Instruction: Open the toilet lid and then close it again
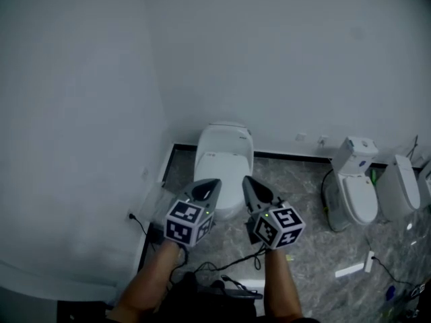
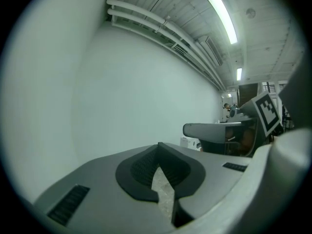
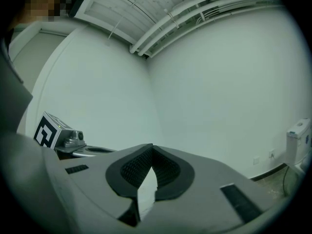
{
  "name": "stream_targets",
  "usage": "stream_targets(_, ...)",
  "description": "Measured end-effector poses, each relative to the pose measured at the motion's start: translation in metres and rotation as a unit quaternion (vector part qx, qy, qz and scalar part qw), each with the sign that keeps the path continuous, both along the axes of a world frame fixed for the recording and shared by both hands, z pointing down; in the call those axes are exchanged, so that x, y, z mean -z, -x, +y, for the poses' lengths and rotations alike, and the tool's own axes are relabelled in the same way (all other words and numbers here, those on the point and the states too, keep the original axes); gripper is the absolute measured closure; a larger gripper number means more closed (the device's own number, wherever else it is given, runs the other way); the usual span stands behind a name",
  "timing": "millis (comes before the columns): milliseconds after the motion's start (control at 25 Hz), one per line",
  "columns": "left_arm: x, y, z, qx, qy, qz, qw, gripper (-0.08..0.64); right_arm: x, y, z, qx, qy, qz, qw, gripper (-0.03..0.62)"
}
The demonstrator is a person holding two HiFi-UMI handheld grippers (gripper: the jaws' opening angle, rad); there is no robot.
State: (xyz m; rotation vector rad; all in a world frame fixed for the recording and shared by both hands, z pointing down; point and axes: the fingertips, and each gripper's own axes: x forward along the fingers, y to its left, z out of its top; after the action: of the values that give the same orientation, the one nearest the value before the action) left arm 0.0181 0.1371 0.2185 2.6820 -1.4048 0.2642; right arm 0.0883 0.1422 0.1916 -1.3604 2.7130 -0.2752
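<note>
- The left gripper [image 1: 214, 184] and the right gripper [image 1: 248, 180] are held side by side, each with jaws pressed together and nothing pinched.
- The white ceramic toilet [image 1: 224, 155] is seen beyond them against the wall, lid down.

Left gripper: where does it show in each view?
Head view: the left gripper sits lower centre-left, shut, beside the right gripper.
Left gripper view: its own shut jaws fill the bottom centre.
Right gripper view: only its marker cube and body, at the left edge.
Shared landmark: the white wall.
</note>
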Motion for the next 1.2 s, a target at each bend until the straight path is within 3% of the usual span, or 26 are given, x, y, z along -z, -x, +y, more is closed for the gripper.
stream_targets(640,0.019,0.017,0.013,-0.005,-0.023,0.008,0.9997,0.554,0.023,0.029,0.016,-0.006,-0.023,0.023,0.999,0.585)
stream_targets(1200,0.03,0.011,0.014,-0.009,-0.034,0.011,0.9993,0.554,0.033,0.026,0.02,-0.004,-0.032,0.038,0.999,0.584)
